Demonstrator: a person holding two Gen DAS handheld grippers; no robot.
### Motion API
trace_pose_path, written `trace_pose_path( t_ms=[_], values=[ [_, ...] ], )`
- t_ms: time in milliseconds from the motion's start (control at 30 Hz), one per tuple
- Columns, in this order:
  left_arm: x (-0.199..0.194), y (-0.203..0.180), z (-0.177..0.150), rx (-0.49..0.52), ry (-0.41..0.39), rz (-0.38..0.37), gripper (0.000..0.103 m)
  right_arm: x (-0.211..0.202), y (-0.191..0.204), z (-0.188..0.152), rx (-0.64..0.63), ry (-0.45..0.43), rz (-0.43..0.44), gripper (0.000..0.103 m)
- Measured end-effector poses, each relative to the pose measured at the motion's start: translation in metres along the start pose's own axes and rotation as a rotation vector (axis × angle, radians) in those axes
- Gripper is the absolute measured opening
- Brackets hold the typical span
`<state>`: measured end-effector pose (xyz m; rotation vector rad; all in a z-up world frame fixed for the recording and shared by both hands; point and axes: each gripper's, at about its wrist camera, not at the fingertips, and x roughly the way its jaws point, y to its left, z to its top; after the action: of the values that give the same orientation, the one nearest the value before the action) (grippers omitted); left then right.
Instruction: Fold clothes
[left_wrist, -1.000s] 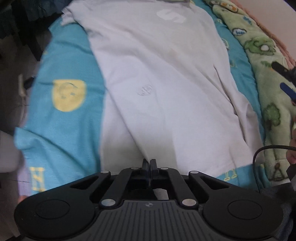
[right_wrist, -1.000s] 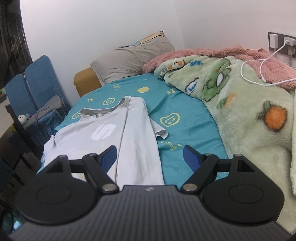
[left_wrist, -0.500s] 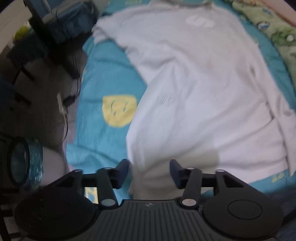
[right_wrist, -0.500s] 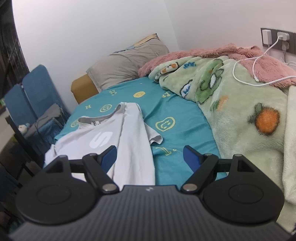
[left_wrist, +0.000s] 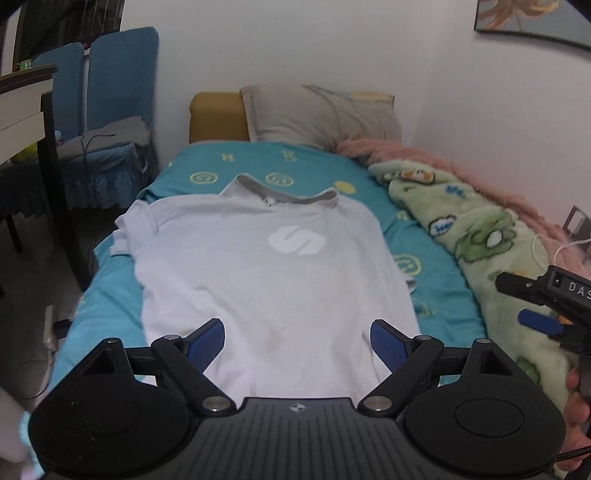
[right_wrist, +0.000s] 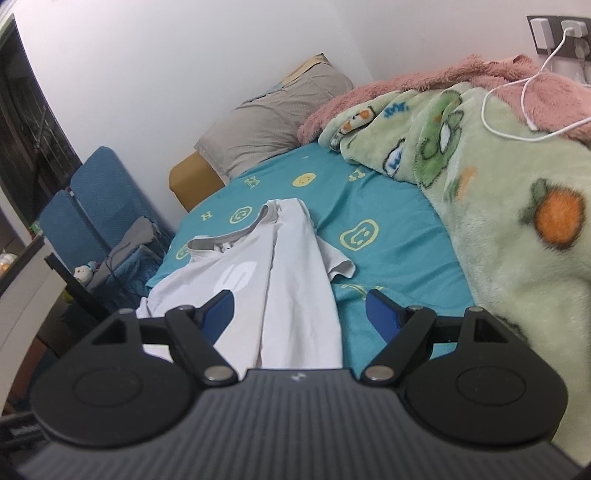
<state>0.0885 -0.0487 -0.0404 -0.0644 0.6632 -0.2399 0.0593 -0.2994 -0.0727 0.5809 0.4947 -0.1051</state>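
Shirt (left_wrist: 266, 266) flat on bed, beyond left gripper (left_wrist: 297, 341), jaws opening.

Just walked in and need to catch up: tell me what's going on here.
A person holding a gripper in each hand is folding a white T-shirt spread on the teal bedsheet. The left gripper hovers over the hem, jaws opening, gripping nothing. The right gripper is open, also empty. One side looks folded inward.
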Motion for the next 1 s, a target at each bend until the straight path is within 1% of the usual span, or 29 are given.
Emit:
trace_pose_path(
  t_ms=[33,67,100,167,200,267,300,333,367,400,433,500,567,633,667,700,767,833,900,1000],
  values=[
    [0.009,0.006,-0.006,-0.014,-0.009,-0.005,0.088,0.005,-0.002,0.0,0.021,0.004,0.009,0.079],
    [0.017,0.013,-0.011,-0.028,-0.008,-0.011,0.088,0.013,-0.005,0.001,0.046,0.014,0.013,0.076],
    [0.025,0.02,-0.016,-0.041,-0.007,-0.016,0.088,0.024,-0.009,0.004,0.068,0.028,0.01,0.075],
    [0.037,0.037,-0.024,-0.063,0.002,-0.012,0.088,0.055,-0.016,0.011,0.105,0.062,-0.013,0.074],
    [0.042,0.047,-0.027,-0.077,0.013,-0.004,0.088,0.072,-0.021,0.014,0.117,0.079,-0.027,0.07],
    [0.054,0.062,-0.032,-0.105,0.03,0.012,0.088,0.11,-0.033,0.017,0.144,0.101,-0.071,0.065],
    [0.06,0.069,-0.034,-0.119,0.038,0.02,0.088,0.129,-0.041,0.018,0.183,0.1,-0.092,0.057],
    [0.063,0.073,-0.034,-0.144,0.041,0.051,0.086,0.147,-0.051,0.018,0.237,0.091,-0.11,0.052],
    [0.062,0.074,-0.033,-0.148,0.025,0.057,0.086,0.164,-0.061,0.017,0.308,0.078,-0.117,0.046],
    [0.061,0.074,-0.032,-0.15,0.008,0.06,0.086,0.179,-0.069,0.014,0.374,0.065,-0.114,0.044],
    [0.059,0.074,-0.032,-0.152,-0.01,0.064,0.086,0.193,-0.073,0.012,0.403,0.057,-0.118,0.044],
    [0.057,0.075,-0.03,-0.156,-0.044,0.07,0.087,0.218,-0.071,0.007,0.374,0.065,-0.147,0.044],
    [0.066,0.074,-0.034,-0.17,-0.007,0.057,0.087,0.237,-0.065,0.004,0.325,0.091,-0.158,0.044],
    [0.076,0.072,-0.038,-0.185,0.034,0.042,0.087,0.247,-0.059,0.004,0.281,0.092,-0.172,0.028],
    [0.079,0.073,-0.04,-0.193,0.048,0.038,0.087,0.251,-0.057,0.005,0.265,0.093,-0.174,0.011],
    [0.081,0.074,-0.042,-0.202,0.062,0.035,0.087,0.254,-0.056,0.008,0.261,0.092,-0.172,0.005],
    [0.083,0.077,-0.045,-0.214,0.076,0.035,0.087,0.255,-0.054,0.023,0.228,0.072,-0.164,0.005],
    [0.081,0.081,-0.047,-0.221,0.073,0.048,0.087,0.25,-0.042,0.048,0.135,0.021,-0.176,0.005],
    [0.08,0.083,-0.046,-0.217,0.071,0.071,0.087,0.243,-0.032,0.079,0.051,-0.04,-0.192,0.004],
    [0.082,0.081,-0.044,-0.2,0.068,0.093,0.087,0.242,-0.02,0.131,-0.082,-0.119,-0.251,0.004]
  ],
)
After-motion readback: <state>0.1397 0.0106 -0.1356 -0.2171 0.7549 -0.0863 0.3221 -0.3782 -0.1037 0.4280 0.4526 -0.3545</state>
